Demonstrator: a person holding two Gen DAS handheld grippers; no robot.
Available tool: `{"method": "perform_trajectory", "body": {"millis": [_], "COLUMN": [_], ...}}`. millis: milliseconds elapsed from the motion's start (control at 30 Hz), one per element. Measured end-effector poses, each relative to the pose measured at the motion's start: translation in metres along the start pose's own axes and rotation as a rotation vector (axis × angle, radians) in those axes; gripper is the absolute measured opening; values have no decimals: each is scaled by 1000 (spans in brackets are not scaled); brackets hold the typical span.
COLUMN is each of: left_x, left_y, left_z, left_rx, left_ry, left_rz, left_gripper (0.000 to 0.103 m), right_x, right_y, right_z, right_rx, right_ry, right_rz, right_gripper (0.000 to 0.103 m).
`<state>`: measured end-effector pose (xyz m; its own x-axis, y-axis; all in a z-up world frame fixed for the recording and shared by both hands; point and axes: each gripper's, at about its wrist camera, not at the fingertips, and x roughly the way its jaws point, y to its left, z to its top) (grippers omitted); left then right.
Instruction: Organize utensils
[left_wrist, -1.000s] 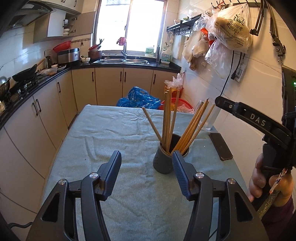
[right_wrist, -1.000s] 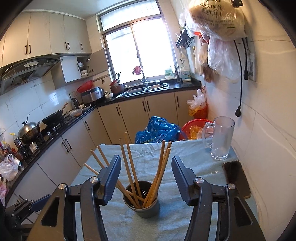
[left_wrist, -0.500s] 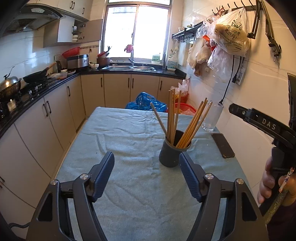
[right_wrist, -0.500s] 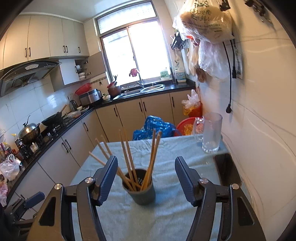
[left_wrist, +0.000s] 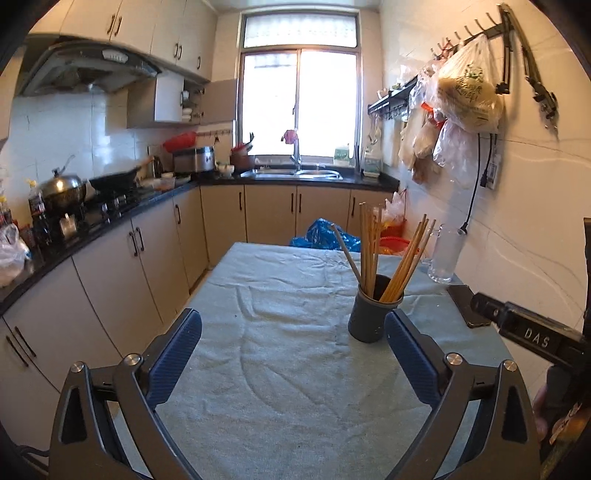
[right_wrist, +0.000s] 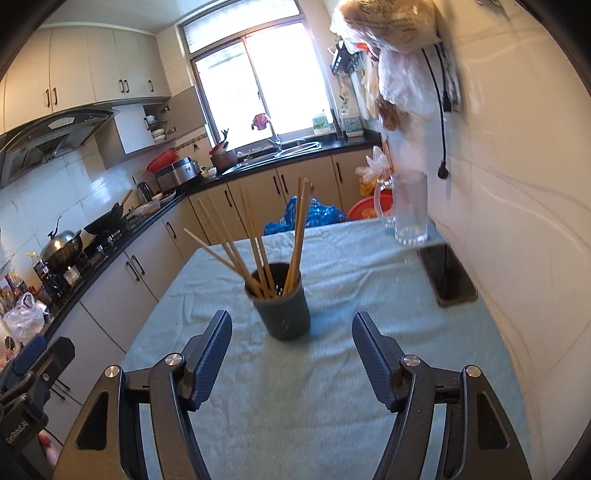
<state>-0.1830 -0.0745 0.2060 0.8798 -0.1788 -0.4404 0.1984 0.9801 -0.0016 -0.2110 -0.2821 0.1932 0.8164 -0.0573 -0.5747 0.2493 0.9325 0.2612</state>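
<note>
Pale green cloth (left_wrist: 280, 369) covers the desk where we hold both tools. Our left tool (left_wrist: 291, 345) hangs wide open and grips nothing; the dark grey utensil holder (left_wrist: 373, 314) stands upright on the cloth just ahead of its right finger. Our right tool (right_wrist: 291, 339) is also spread wide and empty, with the same holder centred just beyond its fingertips, apart from them. Wooden chopsticks (right_wrist: 255, 240) fan out of the holder, leaning in several directions. Further ahead and to the right of the right tool, a clear glass mug (right_wrist: 408, 208) stands near the wall, with a dark phone (right_wrist: 447, 275) lying flat just this side of it.
</note>
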Motion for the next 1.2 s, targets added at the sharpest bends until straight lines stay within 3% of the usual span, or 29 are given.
{"method": "perform_trajectory", "body": {"millis": [333, 1200], "left_x": [-23, 11], "left_y": [-10, -23], "left_z": [-11, -29], "left_rx": [10, 47], "left_ry": [-90, 75], "left_rz": [55, 20], "left_gripper": [103, 103], "right_x": [-16, -14], "right_y": [-9, -7], "right_z": [-33, -45], "right_rx": [76, 27], "right_ry": [4, -5], "right_rz": [-29, -127], "right_gripper": [73, 77]}}
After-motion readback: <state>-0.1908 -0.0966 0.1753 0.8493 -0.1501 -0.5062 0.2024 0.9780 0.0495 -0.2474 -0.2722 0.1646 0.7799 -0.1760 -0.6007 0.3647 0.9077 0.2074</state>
